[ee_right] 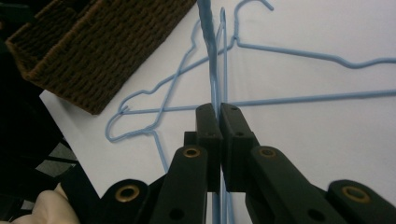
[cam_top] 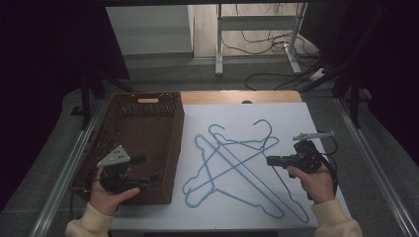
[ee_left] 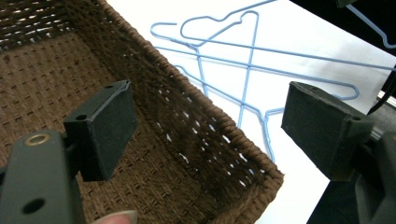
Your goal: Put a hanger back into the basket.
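Note:
Three light-blue wire hangers [cam_top: 232, 163] lie crossed over one another on the white table top [cam_top: 296, 118]. My right gripper [cam_top: 269, 160] is at their right side, shut on the wire of one blue hanger [ee_right: 212, 60], which runs straight out from between the closed pads [ee_right: 208, 123]. My left gripper [cam_top: 148, 168] hangs over the near right corner of the brown woven basket [cam_top: 177, 143]. It is open, with nothing between its fingers [ee_left: 109, 126]; the basket's rim [ee_left: 224, 126] passes under the gap. The other hangers [ee_left: 252, 60] lie beyond that rim.
The basket [ee_right: 98, 51] takes up the table's left side, its inside bare as far as I see. Metal rails [cam_top: 375, 168] border the table on both sides. A desk frame [cam_top: 257, 22] and floor cables [cam_top: 276, 44] lie beyond the far edge.

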The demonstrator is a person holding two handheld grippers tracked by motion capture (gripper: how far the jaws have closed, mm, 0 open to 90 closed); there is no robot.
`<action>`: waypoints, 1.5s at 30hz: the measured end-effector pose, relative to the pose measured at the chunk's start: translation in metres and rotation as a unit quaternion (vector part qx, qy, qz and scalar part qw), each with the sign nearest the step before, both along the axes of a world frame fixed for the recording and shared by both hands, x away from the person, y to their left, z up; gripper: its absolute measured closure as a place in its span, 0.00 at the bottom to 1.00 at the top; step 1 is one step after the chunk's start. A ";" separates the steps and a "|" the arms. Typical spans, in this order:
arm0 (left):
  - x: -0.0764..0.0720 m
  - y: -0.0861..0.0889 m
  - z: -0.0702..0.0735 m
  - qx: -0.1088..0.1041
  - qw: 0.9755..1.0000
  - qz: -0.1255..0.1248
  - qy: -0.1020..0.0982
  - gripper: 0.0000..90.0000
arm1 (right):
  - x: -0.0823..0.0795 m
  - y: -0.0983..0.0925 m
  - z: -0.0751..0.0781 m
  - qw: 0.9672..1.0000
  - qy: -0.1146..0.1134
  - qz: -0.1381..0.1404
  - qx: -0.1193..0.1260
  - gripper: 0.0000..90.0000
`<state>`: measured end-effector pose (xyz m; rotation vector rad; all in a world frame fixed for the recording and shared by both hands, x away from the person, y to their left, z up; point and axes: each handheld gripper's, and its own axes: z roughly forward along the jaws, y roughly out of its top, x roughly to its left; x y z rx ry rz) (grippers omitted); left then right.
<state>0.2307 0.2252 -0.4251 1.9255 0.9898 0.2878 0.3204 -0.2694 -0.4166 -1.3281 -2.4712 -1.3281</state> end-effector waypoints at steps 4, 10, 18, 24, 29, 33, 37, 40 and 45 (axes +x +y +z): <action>0.003 -0.008 0.002 0.004 1.000 -0.011 -0.004 0.20 | -0.002 0.001 0.003 1.000 -0.006 0.007 0.003 0.97; 0.010 -0.026 0.010 0.009 0.999 -0.031 -0.015 0.21 | -0.003 0.002 0.007 1.000 -0.007 0.016 0.012 0.97; 0.019 -0.052 0.015 0.019 0.997 -0.066 -0.023 0.23 | -0.007 0.005 0.012 0.999 -0.013 0.033 0.018 0.97; 0.026 -0.060 0.014 0.022 0.997 -0.077 -0.020 0.23 | -0.008 0.006 0.016 0.998 -0.014 0.049 0.023 0.97; 0.031 -0.069 0.015 0.022 0.995 -0.091 -0.020 0.23 | -0.010 0.004 0.019 0.997 -0.015 0.067 0.032 0.97; 0.037 -0.079 0.019 0.019 0.993 -0.111 -0.025 0.22 | -0.013 0.003 0.020 0.996 -0.015 0.077 0.039 0.97; 0.041 -0.086 0.019 0.024 0.992 -0.124 -0.025 0.20 | -0.014 0.004 0.021 0.996 -0.013 0.083 0.042 0.97; 0.045 -0.094 0.019 0.029 0.991 -0.129 -0.026 0.21 | -0.015 0.005 0.020 0.995 -0.011 0.090 0.045 0.97; 0.052 -0.108 0.018 0.035 0.989 -0.139 -0.025 0.22 | -0.016 0.006 0.021 0.993 -0.007 0.106 0.048 0.97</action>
